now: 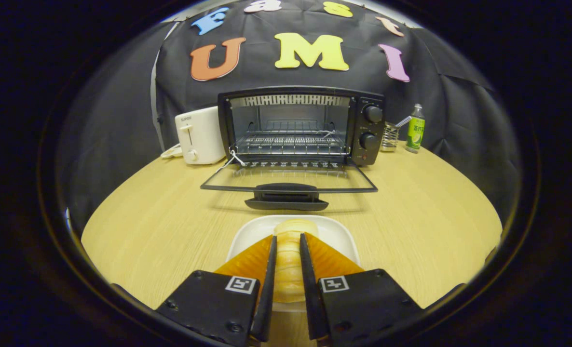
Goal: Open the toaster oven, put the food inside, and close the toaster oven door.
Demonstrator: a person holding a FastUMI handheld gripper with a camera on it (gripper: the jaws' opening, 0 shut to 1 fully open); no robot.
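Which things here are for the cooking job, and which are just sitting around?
For the job: the toaster oven with its door open, the bread held between the gripper fingers, and the white plate under it.

Just sitting around: the white toaster, green bottle, wire cup.

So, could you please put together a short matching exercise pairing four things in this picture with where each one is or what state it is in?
Things:
1. bread roll
2. toaster oven door
3. white toaster
4. green bottle

Places or states:
A. standing beside the oven on its knob side
B. folded down flat on the table, open
C. between the fingers of the gripper, over the white plate
D. standing beside the oven on the side away from its knobs

Pairs: 1-C, 2-B, 3-D, 4-A
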